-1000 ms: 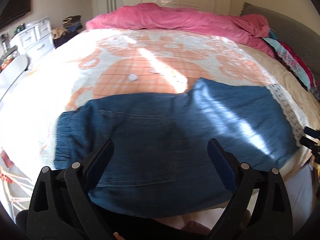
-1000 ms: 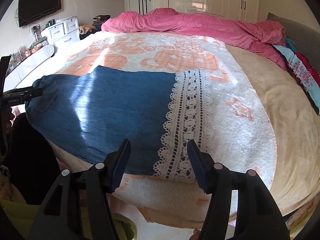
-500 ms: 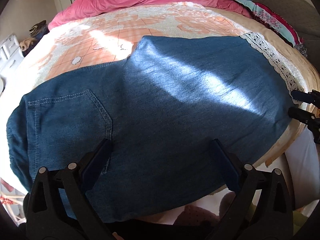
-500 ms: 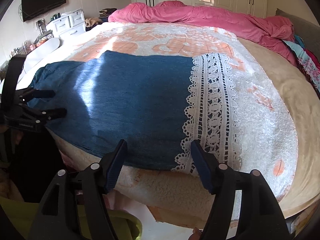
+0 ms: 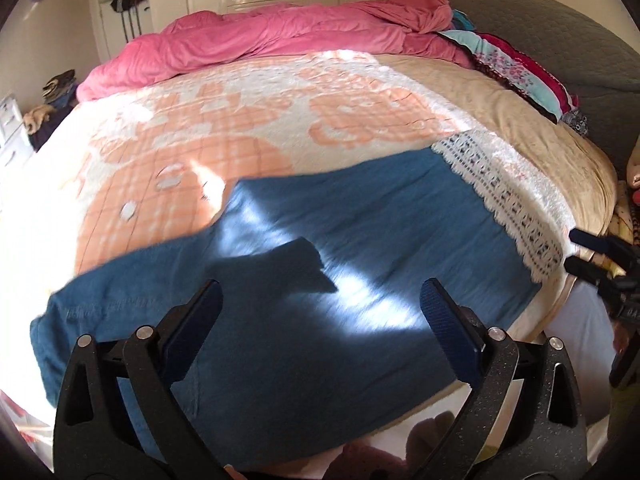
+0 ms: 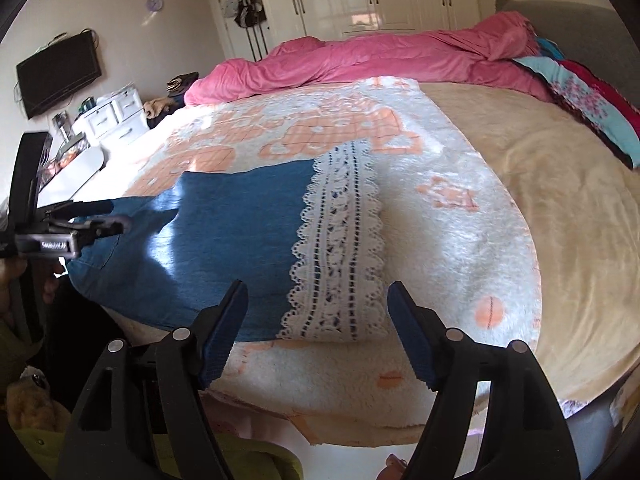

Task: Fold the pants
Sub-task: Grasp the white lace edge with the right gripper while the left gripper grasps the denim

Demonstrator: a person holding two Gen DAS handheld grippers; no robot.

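Blue denim pants with a white lace hem lie flat across the near edge of the bed. In the right wrist view the pants stretch leftward from the lace hem. My left gripper is open and empty, hovering above the waist half of the pants. My right gripper is open and empty, just above the lace hem at the bed's near edge. Each gripper shows in the other's view: the right at the right edge, the left at the left edge.
A white and orange blanket covers the bed over a beige sheet. A pink duvet is heaped at the far side, with patterned pillows at the right. White drawers and a wall TV stand at the left.
Both grippers have lifted and tilted back from the pants, so more of the bed shows. The left gripper has shifted from over the back pocket toward the middle. The pants lie unmoved.
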